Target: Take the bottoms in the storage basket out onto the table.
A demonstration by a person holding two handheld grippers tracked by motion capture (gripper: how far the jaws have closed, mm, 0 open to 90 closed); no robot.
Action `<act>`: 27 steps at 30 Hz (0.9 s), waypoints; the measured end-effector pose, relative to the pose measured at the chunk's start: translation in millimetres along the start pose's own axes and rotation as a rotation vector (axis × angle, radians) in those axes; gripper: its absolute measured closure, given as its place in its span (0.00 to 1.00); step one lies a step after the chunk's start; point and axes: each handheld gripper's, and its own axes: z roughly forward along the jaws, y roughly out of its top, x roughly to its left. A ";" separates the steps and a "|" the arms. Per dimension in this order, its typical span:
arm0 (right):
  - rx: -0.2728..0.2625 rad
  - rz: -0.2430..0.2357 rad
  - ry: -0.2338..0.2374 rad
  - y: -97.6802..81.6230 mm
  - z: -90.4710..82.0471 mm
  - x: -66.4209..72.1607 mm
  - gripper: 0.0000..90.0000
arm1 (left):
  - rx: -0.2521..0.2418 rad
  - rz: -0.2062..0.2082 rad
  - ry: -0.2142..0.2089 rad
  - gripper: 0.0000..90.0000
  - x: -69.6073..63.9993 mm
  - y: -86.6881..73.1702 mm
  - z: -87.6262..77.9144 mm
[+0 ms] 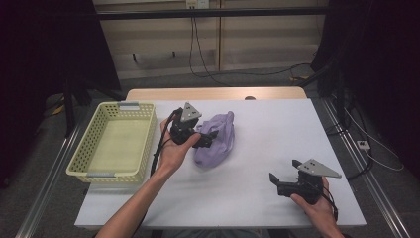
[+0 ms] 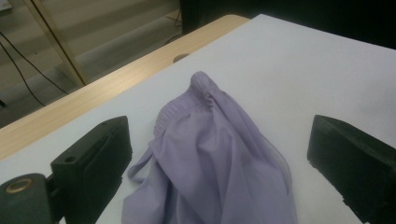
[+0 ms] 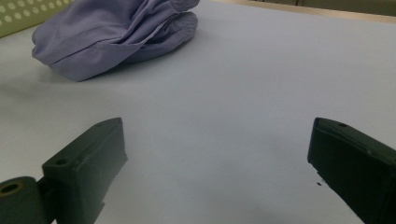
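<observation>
- The cloth (image 1: 216,140), a crumpled lilac garment, lies in a heap at the centre of the high view, on the white counter (image 1: 257,198), right of the yellow basket (image 1: 86,148).
- Risk, as I judge it: the heap is loose and folded over itself, so a pinch could catch only a top layer; the rest would then trail, drag across the counter or snag on the basket's rim during a lift.
- Another risk: closing too low could press the jaw tips into the counter and let the thin fabric slip out.
- Left tool (image 1: 205,141): at the cloth's left edge in the high view. In the left gripper view the left tool (image 2: 219,163) is spread wide, with the cloth (image 2: 215,163) between the jaws; the fabric looks just clear of both, nothing gripped.
- Right tool (image 1: 282,171): at the lower right of the high view, well apart from the cloth. In the right gripper view the right tool (image 3: 217,163) is also spread wide over bare counter, holding nothing, with the cloth (image 3: 112,37) at the upper left.
</observation>
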 end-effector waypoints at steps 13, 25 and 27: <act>0.000 0.004 0.003 0.0 -0.6 0.5 0.05 | 0.028 -0.026 -0.002 0.07 4.8 -19.9 -10.1; 0.001 0.001 0.006 -0.1 -0.4 1.3 0.05 | 0.029 -0.021 0.036 0.07 7.8 -32.4 -26.3; 0.003 0.001 0.007 -0.2 -0.8 1.1 0.05 | 0.028 -0.011 0.048 0.07 6.7 -34.0 -29.5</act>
